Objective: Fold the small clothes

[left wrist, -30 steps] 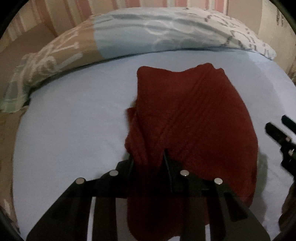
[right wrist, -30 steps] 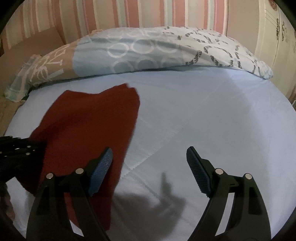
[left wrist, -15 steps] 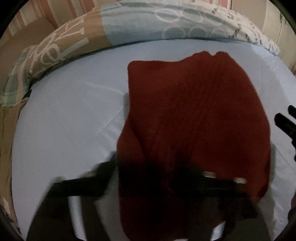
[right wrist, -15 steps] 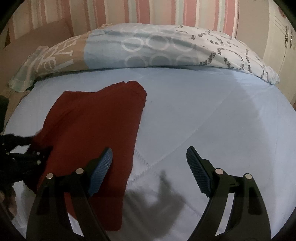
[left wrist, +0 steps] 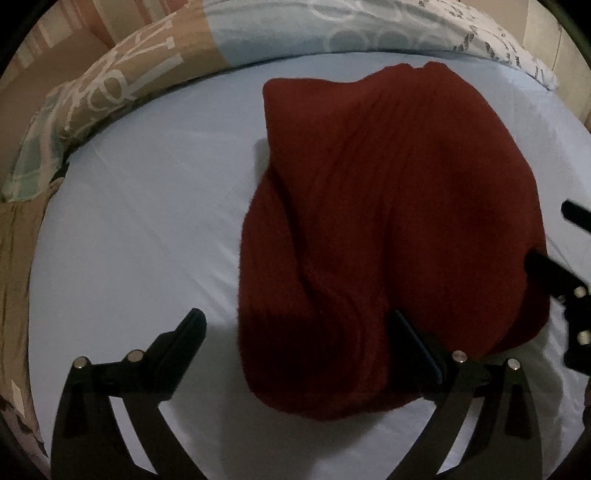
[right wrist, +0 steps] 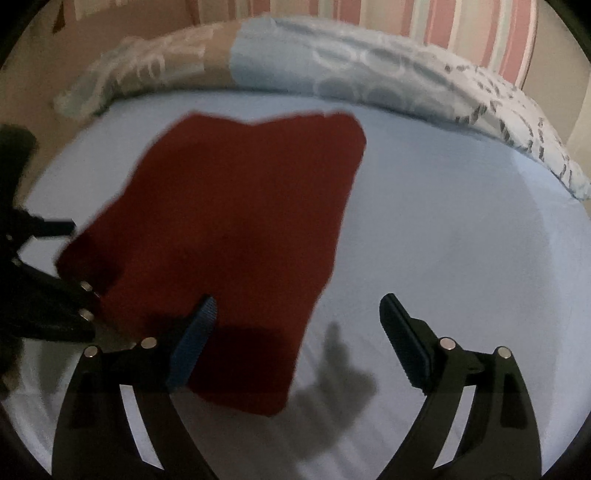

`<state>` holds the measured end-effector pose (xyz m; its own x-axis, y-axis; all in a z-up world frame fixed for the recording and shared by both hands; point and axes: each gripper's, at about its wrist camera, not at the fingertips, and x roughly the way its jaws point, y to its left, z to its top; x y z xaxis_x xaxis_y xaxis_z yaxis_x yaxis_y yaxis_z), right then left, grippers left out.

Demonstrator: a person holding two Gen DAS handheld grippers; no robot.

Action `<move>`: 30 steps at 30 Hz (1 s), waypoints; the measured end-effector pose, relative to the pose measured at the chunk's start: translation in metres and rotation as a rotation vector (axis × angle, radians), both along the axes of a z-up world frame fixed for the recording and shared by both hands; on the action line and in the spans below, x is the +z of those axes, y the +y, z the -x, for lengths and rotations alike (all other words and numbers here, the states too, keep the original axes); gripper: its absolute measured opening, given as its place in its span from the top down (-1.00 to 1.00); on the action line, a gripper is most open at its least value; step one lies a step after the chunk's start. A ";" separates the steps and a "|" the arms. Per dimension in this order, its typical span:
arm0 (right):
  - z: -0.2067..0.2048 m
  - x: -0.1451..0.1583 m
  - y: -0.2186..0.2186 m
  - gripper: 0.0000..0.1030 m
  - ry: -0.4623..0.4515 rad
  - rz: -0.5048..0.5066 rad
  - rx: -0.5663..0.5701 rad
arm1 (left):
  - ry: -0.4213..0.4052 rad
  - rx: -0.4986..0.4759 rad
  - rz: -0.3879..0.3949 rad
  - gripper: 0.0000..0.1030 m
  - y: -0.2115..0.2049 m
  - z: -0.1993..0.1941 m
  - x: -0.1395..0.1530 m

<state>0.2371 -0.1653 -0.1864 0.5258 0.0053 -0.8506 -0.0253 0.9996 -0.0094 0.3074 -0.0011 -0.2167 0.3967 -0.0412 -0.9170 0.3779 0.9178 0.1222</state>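
A dark red knitted garment (left wrist: 388,184) lies folded over on the light blue bed sheet (left wrist: 129,221). My left gripper (left wrist: 295,321) hovers over its near left part with its jaws opening wide. The cloth lies under and between them, and no pad presses on it. In the right wrist view the garment (right wrist: 240,203) fills the left middle. My right gripper (right wrist: 298,302) is above its near right edge, jaws opening, nothing pinched. Each gripper shows in the other's view: the right gripper (left wrist: 554,280) at the right border, the left gripper (right wrist: 44,288) at the left.
A patterned blue and tan pillow (left wrist: 369,33) runs along the far edge of the bed, also seen as the pillow (right wrist: 332,70) in the right wrist view. Behind it is a pink striped wall (right wrist: 461,26). Bare sheet (right wrist: 461,240) spreads to the garment's right.
The left gripper was shut on the garment's near edge and has let go and opened wide; the cloth now rests on the sheet. The right gripper has slid left over the garment's edge.
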 end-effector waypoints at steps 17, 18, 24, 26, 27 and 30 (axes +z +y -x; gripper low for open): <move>0.012 0.010 -0.022 -0.94 -0.033 -0.134 -0.058 | 0.043 0.015 0.036 -0.95 0.005 0.001 0.007; 0.014 0.013 -0.024 -0.94 -0.040 -0.140 -0.065 | 0.042 0.012 0.039 -0.96 0.004 0.002 0.010; 0.019 0.021 -0.023 -0.94 -0.060 -0.165 -0.078 | 0.041 0.009 0.060 -0.96 0.007 -0.001 0.016; 0.021 0.022 -0.022 -0.94 -0.063 -0.173 -0.080 | 0.041 0.011 0.071 -0.96 0.007 0.000 0.018; 0.021 0.022 -0.021 -0.94 -0.065 -0.182 -0.081 | 0.042 0.012 0.077 -0.96 0.007 0.000 0.019; 0.022 0.021 -0.021 -0.94 -0.062 -0.213 -0.083 | 0.046 0.019 0.095 -0.96 0.010 0.002 0.021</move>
<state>0.2150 -0.1860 -0.1651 0.5835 0.1352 -0.8008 0.0515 0.9779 0.2026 0.3054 0.0087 -0.1956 0.3556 -0.1214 -0.9267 0.3633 0.9315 0.0174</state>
